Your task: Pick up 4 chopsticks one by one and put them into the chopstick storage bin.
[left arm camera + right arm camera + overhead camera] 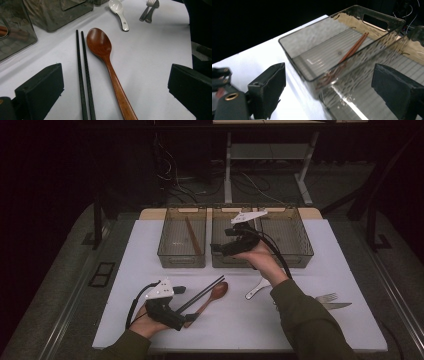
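Now, left gripper [115, 82]: jaws wide, holding nothing, low over the table [155, 62].
Spoon [105, 60]: between the jaws, flat, touching neither.
Chopsticks [83, 75]: just beside the spoon.
Handling: probably light, stiff, smooth wood; may slip.
Hold: thin handle, middle part.
Right gripper [235, 242]: wide, empty, over a bin [295, 232].

- We read no text, label, brand, number or sign anywhere.
- We find no lettering on the trays, the cutlery, the table or either gripper.
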{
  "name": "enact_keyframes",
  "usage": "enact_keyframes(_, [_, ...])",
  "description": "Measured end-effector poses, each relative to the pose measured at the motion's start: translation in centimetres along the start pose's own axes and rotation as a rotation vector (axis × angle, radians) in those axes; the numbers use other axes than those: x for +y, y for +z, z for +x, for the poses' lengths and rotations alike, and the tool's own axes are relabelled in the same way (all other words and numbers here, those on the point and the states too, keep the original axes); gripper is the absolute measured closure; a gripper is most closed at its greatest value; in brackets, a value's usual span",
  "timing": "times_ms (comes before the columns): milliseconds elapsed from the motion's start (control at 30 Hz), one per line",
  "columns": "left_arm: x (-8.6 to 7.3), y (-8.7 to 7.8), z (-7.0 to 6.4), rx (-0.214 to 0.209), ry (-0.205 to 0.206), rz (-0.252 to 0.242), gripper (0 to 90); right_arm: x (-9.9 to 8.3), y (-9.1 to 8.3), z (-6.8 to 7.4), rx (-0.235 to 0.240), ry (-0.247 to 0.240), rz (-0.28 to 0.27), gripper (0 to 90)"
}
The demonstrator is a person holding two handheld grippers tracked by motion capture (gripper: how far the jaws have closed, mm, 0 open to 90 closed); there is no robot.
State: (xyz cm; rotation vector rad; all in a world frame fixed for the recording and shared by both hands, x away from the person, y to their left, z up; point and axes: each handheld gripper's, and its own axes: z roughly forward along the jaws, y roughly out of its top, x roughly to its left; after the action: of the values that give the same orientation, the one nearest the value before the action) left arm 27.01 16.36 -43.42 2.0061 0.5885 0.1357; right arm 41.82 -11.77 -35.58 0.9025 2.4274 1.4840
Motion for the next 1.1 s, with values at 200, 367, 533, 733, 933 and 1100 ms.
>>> enact_keyframes(200, [0.1, 0.1, -0.1, -0.002, 0.001, 0.005, 0.0, -1.3, -1.8, 0.2, 0.017, -0.014, 0.021, 11.7])
enact_keyframes(367, [0.1, 0.0, 0.0, 0.003, 0.002, 0.005, 0.0, -2.5, -3.5, 0.3, 0.015, -0.034, 0.021, 10.6])
enact_keyframes(533, [0.1, 0.0, 0.0, 0.005, 0.002, 0.003, 0.0, -4.5, -5.4, 0.5, 0.004, -0.051, 0.024, 10.6])
enact_keyframes(733, [0.1, 0.0, -0.1, 0.007, 0.004, 0.002, 0.0, -7.0, -7.3, 0.2, -0.006, -0.024, 0.010, 10.6])
enact_keyframes(933, [0.1, 0.0, 0.0, 0.012, 0.004, 0.003, 0.0, -9.6, -8.9, 0.1, -0.031, -0.004, 0.023, 10.7])
enact_keyframes(1100, [0.2, -0.1, -0.1, 0.018, 0.007, 0.002, 0.0, -11.4, -10.4, 0.0, -0.052, 0.027, 0.017, 10.7])
